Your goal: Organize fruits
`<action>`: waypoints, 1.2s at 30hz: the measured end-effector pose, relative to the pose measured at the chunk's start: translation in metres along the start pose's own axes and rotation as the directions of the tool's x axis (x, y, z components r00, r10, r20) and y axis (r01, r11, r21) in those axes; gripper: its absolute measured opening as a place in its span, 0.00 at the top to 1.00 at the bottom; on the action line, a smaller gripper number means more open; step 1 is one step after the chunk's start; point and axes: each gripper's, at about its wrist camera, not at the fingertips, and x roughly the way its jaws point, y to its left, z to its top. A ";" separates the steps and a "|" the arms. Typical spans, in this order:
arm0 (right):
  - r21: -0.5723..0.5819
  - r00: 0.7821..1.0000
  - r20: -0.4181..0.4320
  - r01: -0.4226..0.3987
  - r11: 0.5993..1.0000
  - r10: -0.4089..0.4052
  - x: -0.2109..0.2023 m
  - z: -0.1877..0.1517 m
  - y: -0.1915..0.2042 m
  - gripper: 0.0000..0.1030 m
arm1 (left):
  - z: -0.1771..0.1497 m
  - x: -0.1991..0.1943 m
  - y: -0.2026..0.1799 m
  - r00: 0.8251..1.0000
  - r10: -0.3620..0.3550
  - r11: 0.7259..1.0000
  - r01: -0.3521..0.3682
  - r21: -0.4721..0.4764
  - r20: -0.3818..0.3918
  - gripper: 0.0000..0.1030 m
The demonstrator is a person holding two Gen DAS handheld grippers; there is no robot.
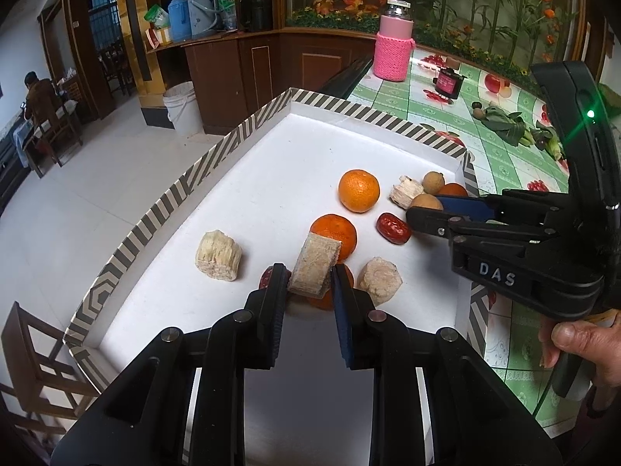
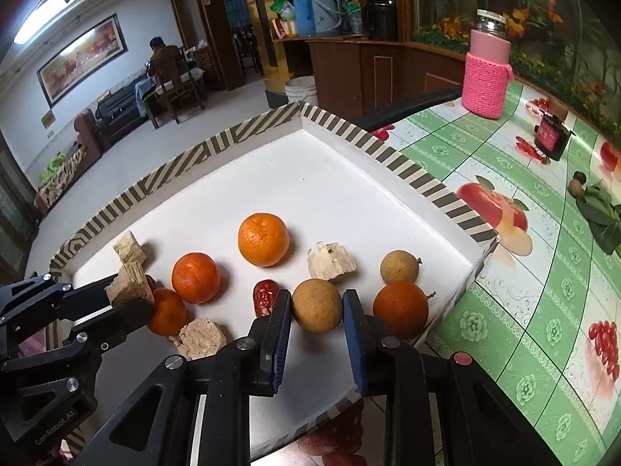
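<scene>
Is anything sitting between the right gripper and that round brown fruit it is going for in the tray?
Nothing visible does. The round brown fruit already sits between the fingers of the right gripper. A red date lies just outside the left finger and an orange just outside the right one.

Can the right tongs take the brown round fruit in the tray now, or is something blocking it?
Probably yes. The brown round fruit already sits between the right tongs, with no item in front; the red date lies just outside.
</scene>
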 end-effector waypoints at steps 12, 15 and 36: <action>-0.015 0.999 0.037 0.020 1.000 -0.019 -0.009 -0.004 0.007 0.71 | 0.000 -0.001 -0.001 0.999 0.029 1.000 -0.029 -0.009 0.023 0.76; -0.003 0.998 0.058 0.003 1.000 -0.003 -0.017 -0.005 0.006 0.70 | -0.001 -0.001 -0.002 0.999 0.039 0.999 -0.039 -0.008 0.033 0.62; 0.077 0.983 0.179 -0.040 0.996 0.025 -0.070 -0.023 -0.001 0.69 | 0.004 -0.020 -0.020 0.989 0.078 0.997 -0.080 0.006 0.125 0.39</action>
